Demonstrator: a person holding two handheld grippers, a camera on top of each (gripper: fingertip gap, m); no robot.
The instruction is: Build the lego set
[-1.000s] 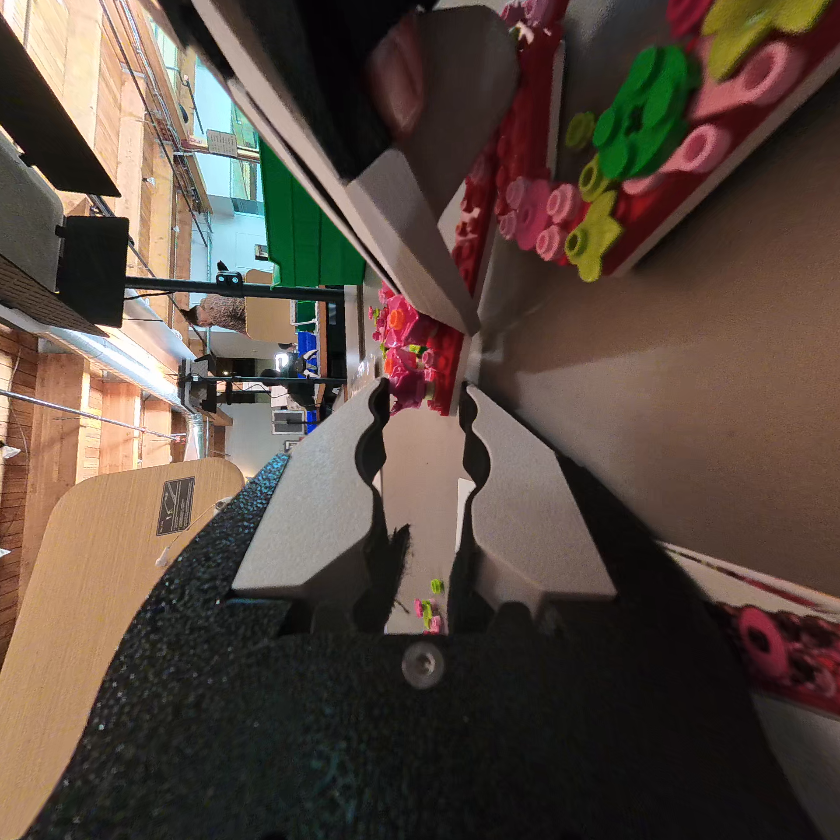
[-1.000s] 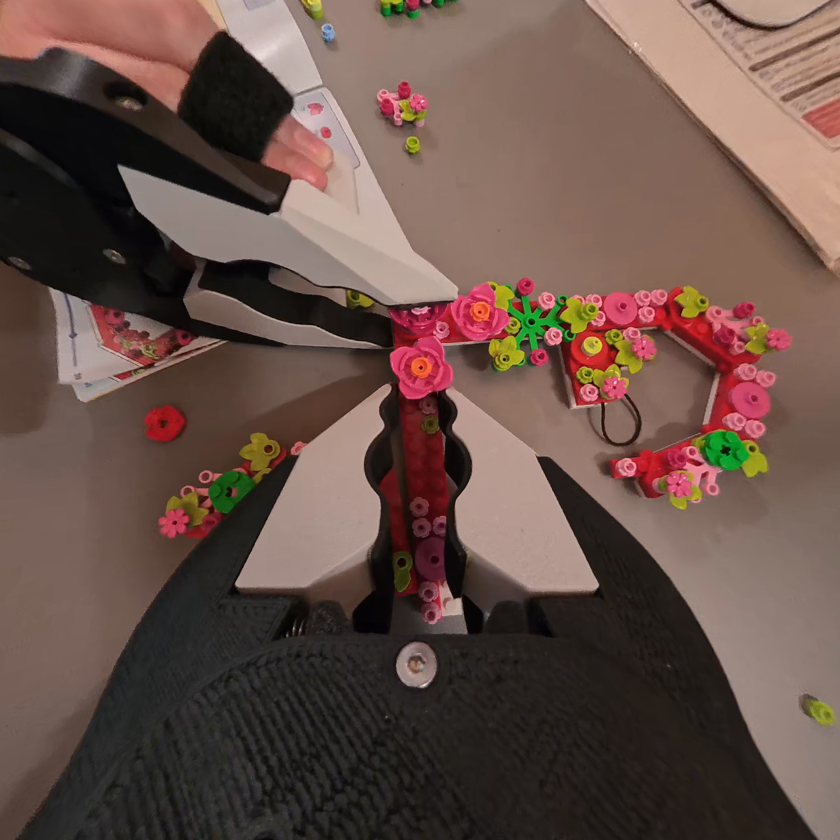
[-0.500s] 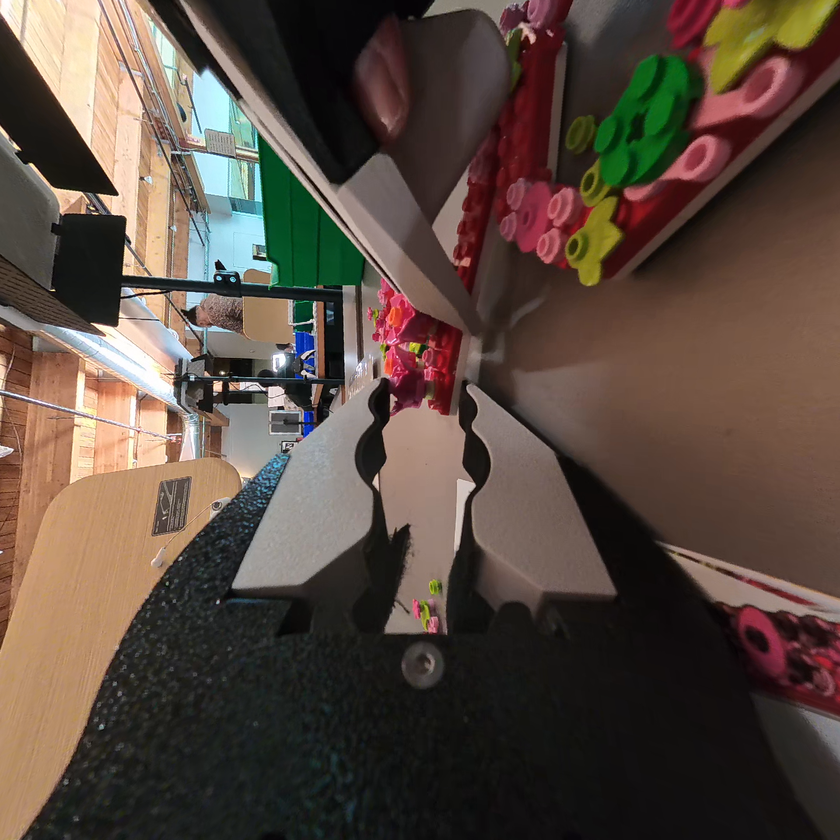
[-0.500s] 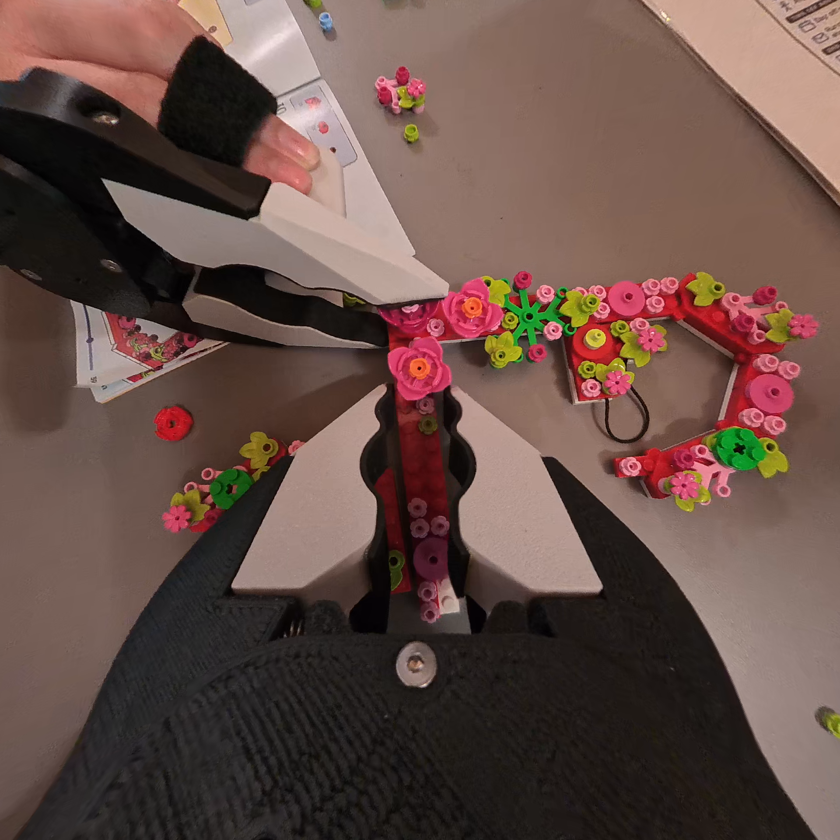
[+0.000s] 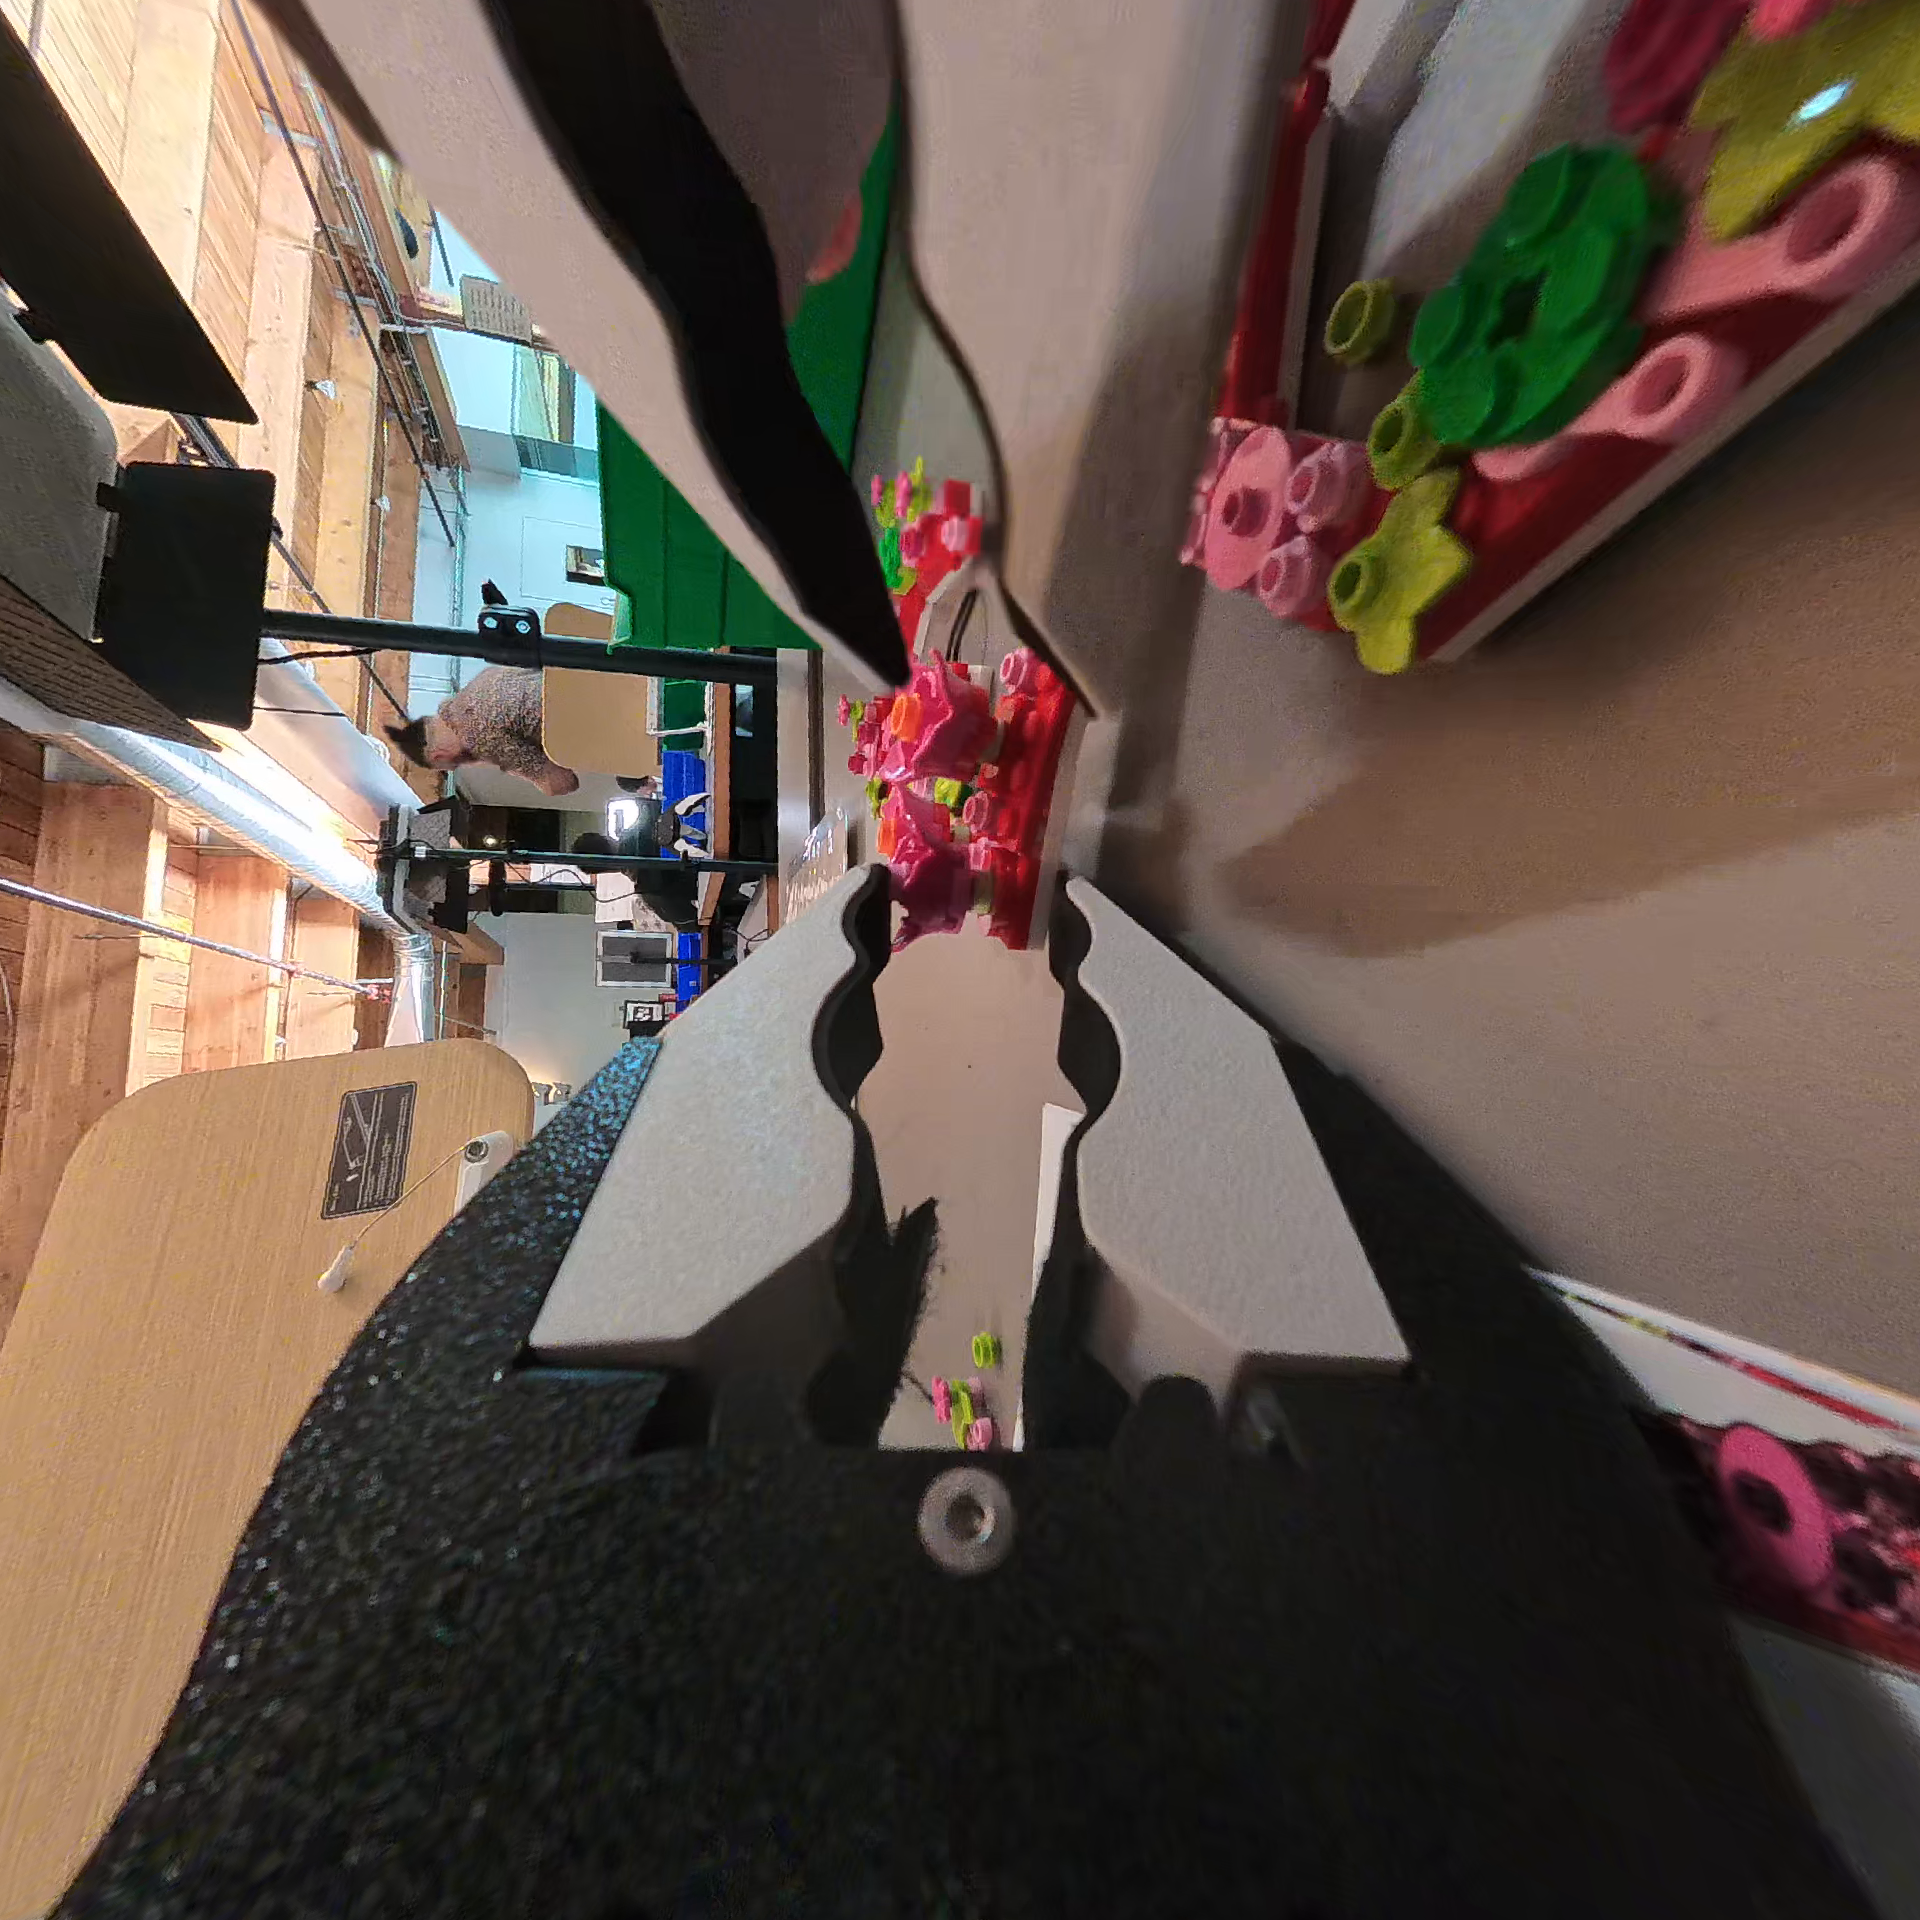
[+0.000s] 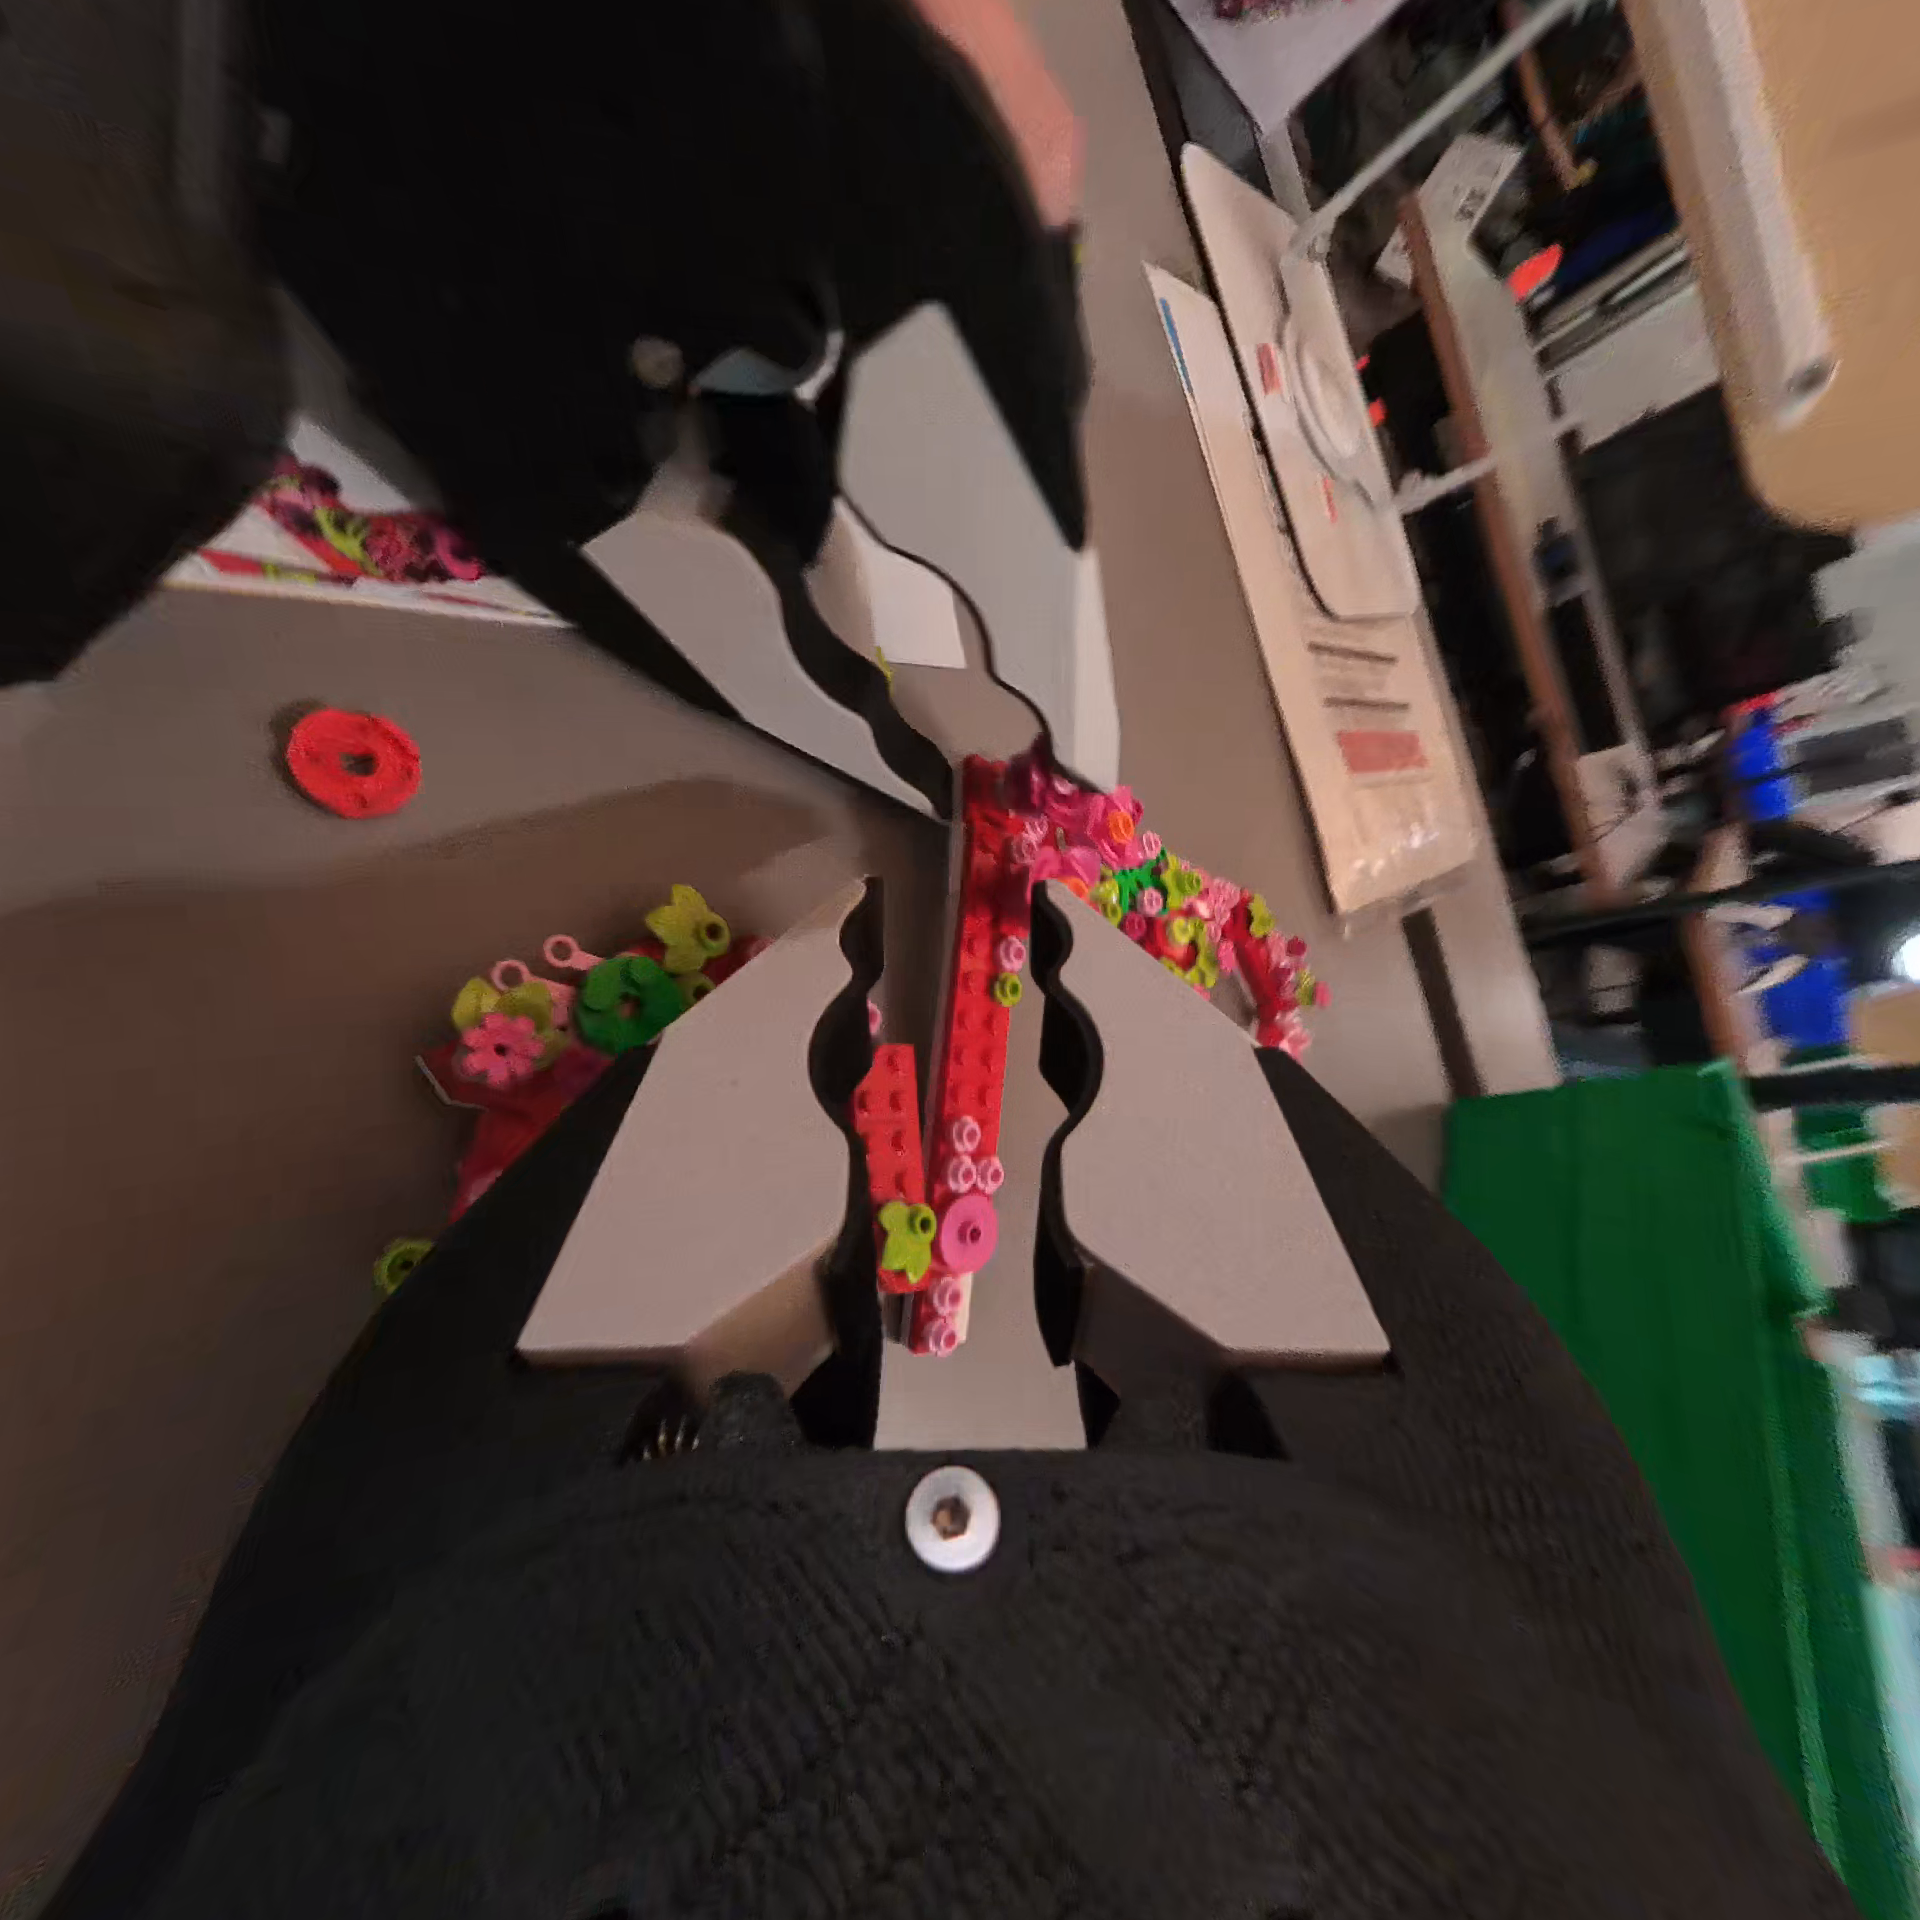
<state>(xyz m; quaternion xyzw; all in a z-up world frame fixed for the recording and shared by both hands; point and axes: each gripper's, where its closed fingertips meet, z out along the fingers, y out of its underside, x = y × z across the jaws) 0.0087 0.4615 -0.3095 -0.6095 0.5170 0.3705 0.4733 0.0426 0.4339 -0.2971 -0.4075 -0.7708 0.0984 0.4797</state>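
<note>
The right gripper has its fingers released around the red flower strip, not clamping it. The left gripper is also spread, at the strip's far end above the table. Both should close gently on bare red bricks, sparing the flowers.

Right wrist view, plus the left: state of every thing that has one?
Right tongs, open, a gap showing beside the red strip.
Left tongs, apart at the flowered corner; grip unclear.
Red strip, tilted on edge between the right tongs.
Red ring, loose, flat on the table.
Flower cluster, loose on the table beside the right tongs.
</note>
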